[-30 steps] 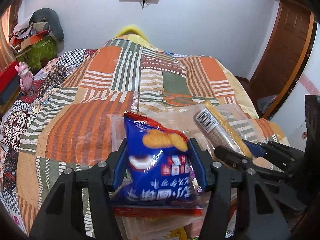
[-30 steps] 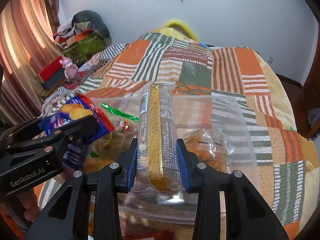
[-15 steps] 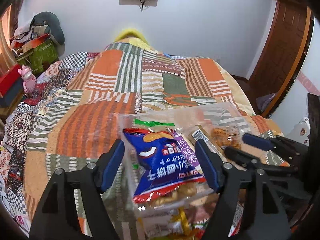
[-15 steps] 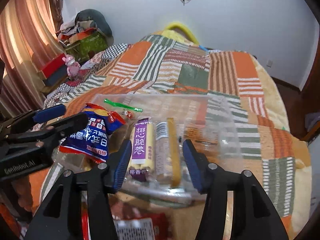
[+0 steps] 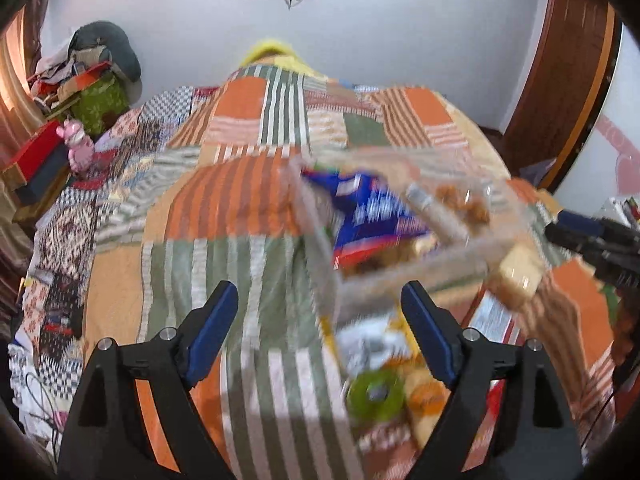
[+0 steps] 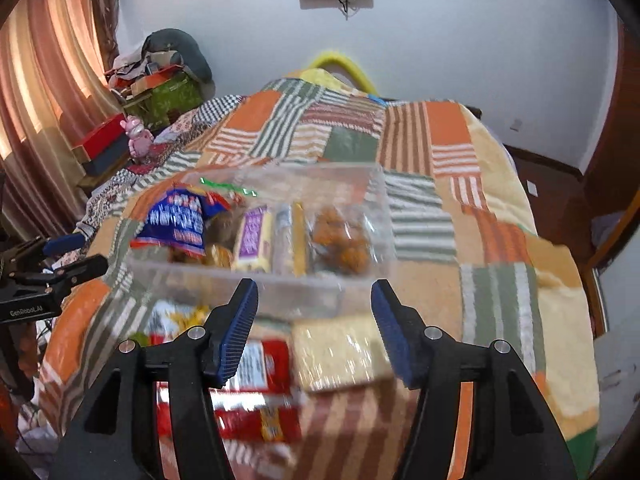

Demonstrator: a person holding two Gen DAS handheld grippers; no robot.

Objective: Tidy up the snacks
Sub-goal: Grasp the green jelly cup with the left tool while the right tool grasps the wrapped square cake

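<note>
A clear plastic box (image 6: 256, 280) sits on the patchwork bed. In it lie a blue chip bag (image 6: 176, 220), a purple-labelled roll (image 6: 252, 240), a gold-striped cracker pack (image 6: 290, 240) and a bag of orange snacks (image 6: 340, 236). My right gripper (image 6: 314, 320) is open and empty, just short of the box's near wall. My left gripper (image 5: 320, 328) is open and empty, to the left of the box (image 5: 400, 280); the chip bag (image 5: 368, 216) shows blurred there.
Loose snacks lie on the quilt in front of the box: a red packet (image 6: 256, 384), a pale yellow wafer pack (image 6: 340, 352), a green-and-yellow packet (image 5: 376, 392). Clutter and a pink toy (image 6: 138, 136) stand at the bed's left. A door (image 5: 560, 80) is at right.
Both grippers let go of their snacks, the chip bag and the cracker pack, which now lie in the box. Both have opened and pulled back toward me.
</note>
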